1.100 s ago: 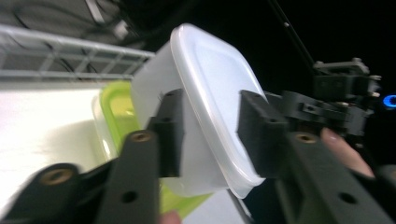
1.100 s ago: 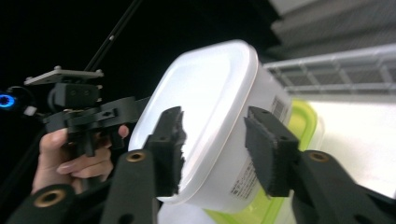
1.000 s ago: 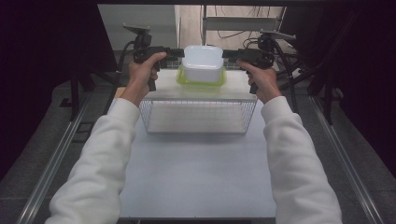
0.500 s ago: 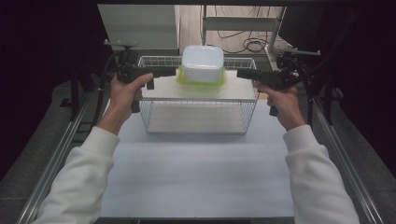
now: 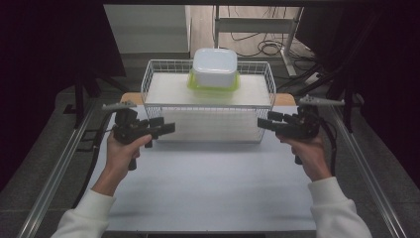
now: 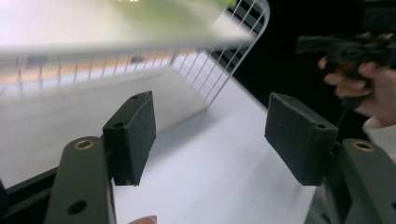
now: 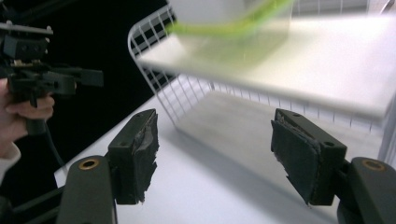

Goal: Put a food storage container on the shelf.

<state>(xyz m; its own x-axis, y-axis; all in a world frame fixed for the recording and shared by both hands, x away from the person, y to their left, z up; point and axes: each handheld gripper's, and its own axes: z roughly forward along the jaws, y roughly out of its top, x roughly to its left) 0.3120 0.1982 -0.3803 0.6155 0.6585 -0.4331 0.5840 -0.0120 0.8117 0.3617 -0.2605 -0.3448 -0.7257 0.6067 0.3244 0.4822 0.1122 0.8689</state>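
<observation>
- Left tongs and right tongs, spread and empty, jaws just opened, flank the wire basket.
- A sound lift likely needs level, matched grips on both ends, keeping the tub steady.

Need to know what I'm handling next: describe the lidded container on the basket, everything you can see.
The container is a rounded-square tub of whitish translucent plastic. It appears to sit upside down on its lime-green lid, whose rim flares out beneath it. It rests level on the white board laid across the wire basket, toward the far middle. Nothing else touches it; contents cannot be told.
</observation>
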